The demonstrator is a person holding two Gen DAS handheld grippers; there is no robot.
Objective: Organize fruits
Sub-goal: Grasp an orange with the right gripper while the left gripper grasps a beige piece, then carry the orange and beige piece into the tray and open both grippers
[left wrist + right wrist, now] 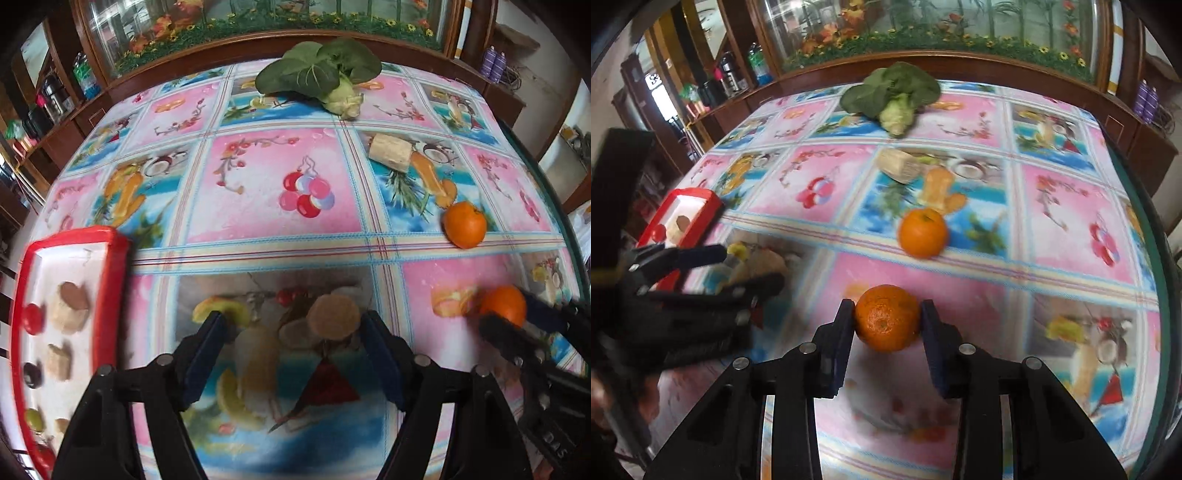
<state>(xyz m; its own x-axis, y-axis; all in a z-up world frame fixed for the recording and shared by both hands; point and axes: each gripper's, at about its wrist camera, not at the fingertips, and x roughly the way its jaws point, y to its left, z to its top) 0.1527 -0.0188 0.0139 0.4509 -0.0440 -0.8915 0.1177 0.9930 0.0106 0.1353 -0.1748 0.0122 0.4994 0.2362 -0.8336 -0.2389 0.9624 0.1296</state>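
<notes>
The right gripper [887, 325] has its two fingers closed against the sides of an orange [886, 318], which sits low over the desk [1052, 236] on a pink square of the printed cloth; in the left wrist view the same orange [504, 304] shows at the far right, pinched between the dark fingers. The left gripper [291, 334] is spread wide and holds nothing — only the cloth's printed pictures lie between its fingers. A second orange [923, 232] rests free on the cloth beyond the held one, well apart from both grippers. Farther back lie a pale cut stalk piece [899, 166] and a leafy green vegetable [892, 98] near the desk's far edge. At the left edge sits a red-rimmed tray [110, 266] — its white floor carries small blurred items, just beside the left gripper.
</notes>
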